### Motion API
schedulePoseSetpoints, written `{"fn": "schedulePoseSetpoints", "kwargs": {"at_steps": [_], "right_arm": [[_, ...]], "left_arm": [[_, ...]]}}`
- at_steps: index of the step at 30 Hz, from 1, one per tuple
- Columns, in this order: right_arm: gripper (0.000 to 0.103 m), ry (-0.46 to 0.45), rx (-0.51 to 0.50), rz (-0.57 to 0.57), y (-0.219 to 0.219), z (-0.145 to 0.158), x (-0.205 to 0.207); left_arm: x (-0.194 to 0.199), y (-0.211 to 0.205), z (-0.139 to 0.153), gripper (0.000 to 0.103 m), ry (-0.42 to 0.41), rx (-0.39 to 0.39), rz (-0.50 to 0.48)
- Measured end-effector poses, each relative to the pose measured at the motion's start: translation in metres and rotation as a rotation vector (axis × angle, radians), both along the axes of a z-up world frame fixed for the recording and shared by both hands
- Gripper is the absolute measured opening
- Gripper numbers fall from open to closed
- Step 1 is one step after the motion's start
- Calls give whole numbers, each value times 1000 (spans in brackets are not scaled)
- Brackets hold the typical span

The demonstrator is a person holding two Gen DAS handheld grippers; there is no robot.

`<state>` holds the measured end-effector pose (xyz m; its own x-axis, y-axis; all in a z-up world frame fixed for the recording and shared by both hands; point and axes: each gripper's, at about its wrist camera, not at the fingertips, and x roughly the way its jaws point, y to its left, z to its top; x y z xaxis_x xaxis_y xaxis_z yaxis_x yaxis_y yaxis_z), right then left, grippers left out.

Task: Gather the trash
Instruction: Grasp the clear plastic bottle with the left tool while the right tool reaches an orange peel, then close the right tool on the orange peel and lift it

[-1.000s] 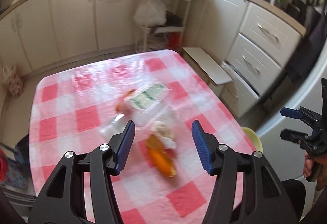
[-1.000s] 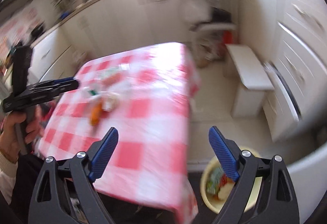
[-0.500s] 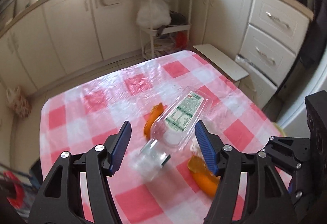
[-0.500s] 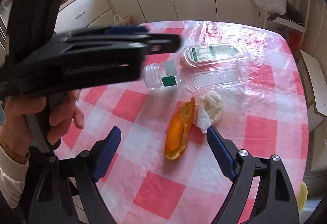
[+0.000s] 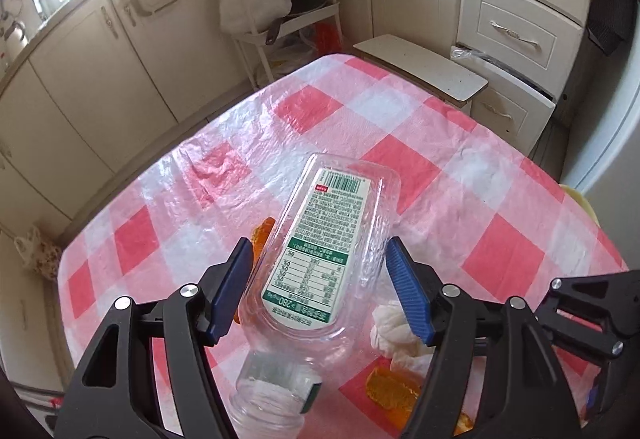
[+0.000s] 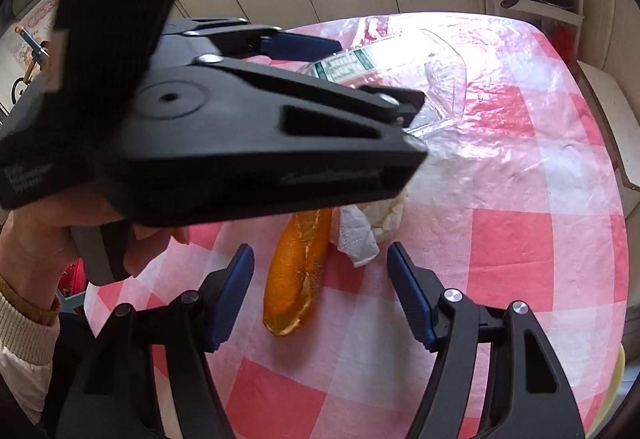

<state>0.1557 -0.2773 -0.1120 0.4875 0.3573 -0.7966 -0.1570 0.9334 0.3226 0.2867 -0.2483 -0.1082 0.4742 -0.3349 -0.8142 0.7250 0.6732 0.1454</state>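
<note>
On the bench (image 5: 500,199), with its pink and white cloth, lie one clear bottle (image 5: 320,259), two orange peels and one white tissue (image 6: 372,223). One peel (image 6: 298,271) lies just beside the tissue, and the other peel (image 5: 262,235) peeks out from behind the bottle. All of them sit near the middle, well away from the edges, with bare cloth all around.

Both tools point down at a slant. The left hand-held gripper (image 5: 320,287) has its blue fingers on each side of the bottle, not touching it, and its jaws are opening. The right hand-held gripper (image 6: 320,291) is over the near peel and the tissue; its jaws are closing but are not pressing on either one. A hand (image 6: 52,239) in a cream sleeve holds the left tool.
</note>
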Motion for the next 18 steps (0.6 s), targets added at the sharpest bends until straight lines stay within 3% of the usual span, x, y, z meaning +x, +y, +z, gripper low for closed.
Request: {"fn": "schedulePoseSetpoints", "kwargs": {"at_steps": [3,5,8,15,18], "right_arm": [[59,1,1,6,-4,-1,4],[42,7,-5,22,-4,-2,5],[29,27,3,43,-3,-2,5],[27,65,18,76,-14,3,-5],[38,82,-12,88,-17,5,-6]], "left_arm": [[2,2,-6,63,28,5,18],[3,7,-6,53,47,-11,29],[3,22,4,53,92,-77,61],[-21,90,40,53,83,-165,116],[-34,127,42,53,105,-181,154]]}}
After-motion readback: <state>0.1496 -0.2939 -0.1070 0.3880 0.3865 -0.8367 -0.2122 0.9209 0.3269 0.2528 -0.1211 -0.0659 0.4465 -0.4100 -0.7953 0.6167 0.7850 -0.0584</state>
